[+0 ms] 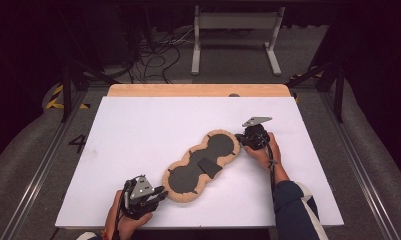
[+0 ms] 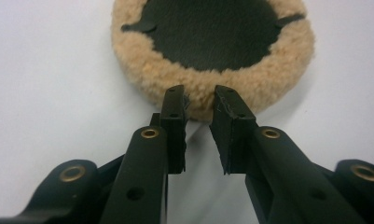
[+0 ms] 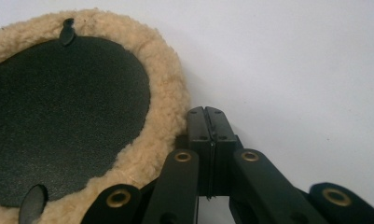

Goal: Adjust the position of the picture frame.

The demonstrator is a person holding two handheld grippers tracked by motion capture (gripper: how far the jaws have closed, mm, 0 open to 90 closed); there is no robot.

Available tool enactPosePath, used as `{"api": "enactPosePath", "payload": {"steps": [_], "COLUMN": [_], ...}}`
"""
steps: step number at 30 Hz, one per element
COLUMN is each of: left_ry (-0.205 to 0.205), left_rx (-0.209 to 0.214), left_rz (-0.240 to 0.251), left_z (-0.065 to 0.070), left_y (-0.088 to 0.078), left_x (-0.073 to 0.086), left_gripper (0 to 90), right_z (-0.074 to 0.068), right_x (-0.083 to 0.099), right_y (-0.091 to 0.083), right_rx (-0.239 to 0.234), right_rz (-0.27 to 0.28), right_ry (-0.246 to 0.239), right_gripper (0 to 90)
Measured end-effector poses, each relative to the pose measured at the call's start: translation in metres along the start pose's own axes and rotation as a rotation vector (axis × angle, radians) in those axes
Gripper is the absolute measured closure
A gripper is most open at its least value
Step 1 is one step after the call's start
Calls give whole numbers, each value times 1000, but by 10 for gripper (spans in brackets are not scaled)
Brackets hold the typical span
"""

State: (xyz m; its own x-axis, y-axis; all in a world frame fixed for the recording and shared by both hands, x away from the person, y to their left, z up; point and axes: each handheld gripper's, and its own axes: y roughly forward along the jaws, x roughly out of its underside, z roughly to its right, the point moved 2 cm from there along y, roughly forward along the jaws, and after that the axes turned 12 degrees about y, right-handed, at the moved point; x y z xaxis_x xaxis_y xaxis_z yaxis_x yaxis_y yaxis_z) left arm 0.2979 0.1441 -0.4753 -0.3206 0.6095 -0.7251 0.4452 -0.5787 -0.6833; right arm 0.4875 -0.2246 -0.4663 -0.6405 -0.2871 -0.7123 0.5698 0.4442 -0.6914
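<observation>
So we've got this peanut-shaped fleece pad lying flat on the white table, black underside up with a tan woolly rim all round — it runs diagonally, one lobe at about 7 o'clock from the table's middle, the other towards 2 o'clock.

Our left gripper sits right at the near lobe's edge, at roughly 8 o'clock off the pad. In the left gripper view the jaws are a little apart, tips against the fleece rim, nothing clamped as far as we can see.

Our right gripper is at the far lobe, around 2 o'clock — jaws pressed together, just beside the woolly edge, holding nothing.
</observation>
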Motion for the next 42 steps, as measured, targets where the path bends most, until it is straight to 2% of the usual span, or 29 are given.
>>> {"api": "enactPosePath", "payload": {"steps": [2, 7, 9, 14, 17, 18, 21, 23, 25, 27, 30, 31, 34, 38, 42], "left_ry": [2, 0, 23, 32, 18, 29, 11, -16, -14, -10, -15, -9, 2, 8, 6], "left_rx": [9, 5, -16, -32, -42, -49, -67, -53, -60, -48, -63, -60, -62, -63, -72], "left_rz": [-9, -11, -21, -30, -32, -38, -49, -49, -46, -51, -53, -56, -62, -64, -67], "left_z": [-1, -2, -3, -7, -11, -13, -19, -26, -30, -31, -31, -31, -34, -39, -43], "left_y": [2, 3, 3, 4, 5, 5, 8, 10, 11, 11, 12, 13, 15, 19, 21], "left_x": [0, 0, -1, -2, -3, -3, -3, -2, -3, -3, -4, -5, -7, -11, -13], "left_gripper": [764, 740, 713, 708, 708, 708, 708, 709, 710, 712, 712, 713, 712, 712, 712], "right_z": [0, 3, 6, 9, 10, 11, 12, 12, 12, 13, 12, 11, 9, 12, 15], "right_x": [0, 1, 2, 3, 4, 4, 6, 9, 10, 12, 11, 10, 8, 7, 8], "right_y": [0, 0, 0, -1, -5, -5, -8, -11, -13, -15, -15, -15, -12, -12, -13], "right_rx": [1, -33, -56, -67, -71, -75, -77, -76, -85, -90, -78, -60, -23, -9, -16], "right_rz": [-5, 8, 12, 8, -6, -6, -13, -16, -23, -23, -30, -33, -29, -24, -18], "right_ry": [-5, 2, 8, 6, 1, -1, -7, -4, 3, 0, -10, -29, -37, -19, -18], "right_gripper": [900, 900, 900, 900, 900, 900, 900, 900, 900, 900, 900, 900, 900, 900, 900]}}
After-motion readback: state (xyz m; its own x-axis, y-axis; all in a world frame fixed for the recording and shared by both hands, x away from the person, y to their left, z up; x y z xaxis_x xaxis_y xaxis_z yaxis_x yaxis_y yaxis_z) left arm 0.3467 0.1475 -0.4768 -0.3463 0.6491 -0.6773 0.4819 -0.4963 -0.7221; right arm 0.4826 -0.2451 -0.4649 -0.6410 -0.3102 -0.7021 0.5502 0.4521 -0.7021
